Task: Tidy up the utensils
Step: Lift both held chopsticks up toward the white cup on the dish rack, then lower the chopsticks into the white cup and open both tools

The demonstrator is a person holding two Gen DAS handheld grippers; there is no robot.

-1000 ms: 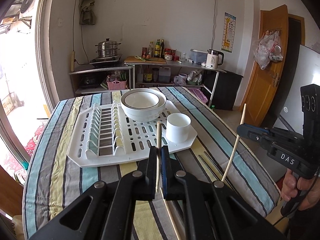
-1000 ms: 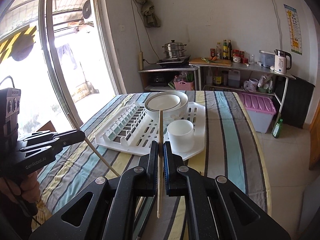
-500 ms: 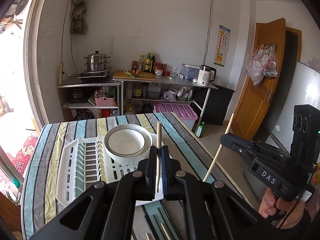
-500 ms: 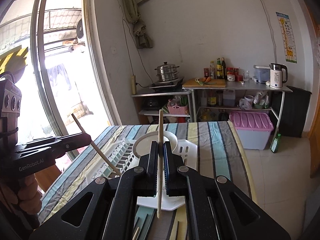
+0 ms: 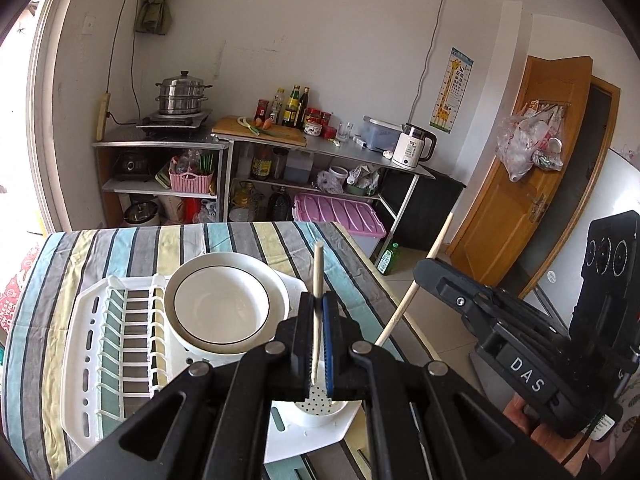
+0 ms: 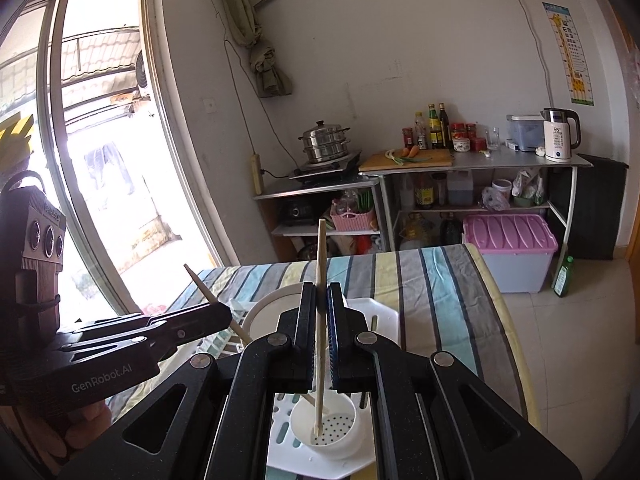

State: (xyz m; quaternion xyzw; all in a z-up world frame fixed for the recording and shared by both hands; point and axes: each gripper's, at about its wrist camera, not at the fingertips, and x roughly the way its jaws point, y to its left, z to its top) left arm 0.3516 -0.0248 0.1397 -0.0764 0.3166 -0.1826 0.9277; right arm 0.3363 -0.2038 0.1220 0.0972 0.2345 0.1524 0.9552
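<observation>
Daylight fills the room, coming from a tall window [image 6: 100, 152] to the left of the right hand-held gripper [image 6: 321, 334]; the glass is blown out to white glare. Walls and striped tabletop [image 5: 224, 240] are evenly lit, with soft, faint shadows. Both fisheye views bend straight lines strongly (door and window frames curve), with dark corners. Focus is sharp throughout.

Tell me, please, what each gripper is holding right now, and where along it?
Each holds one chopstick near mid-length: the left gripper its chopstick, the right gripper its chopstick, lower ends at the white cup.
</observation>
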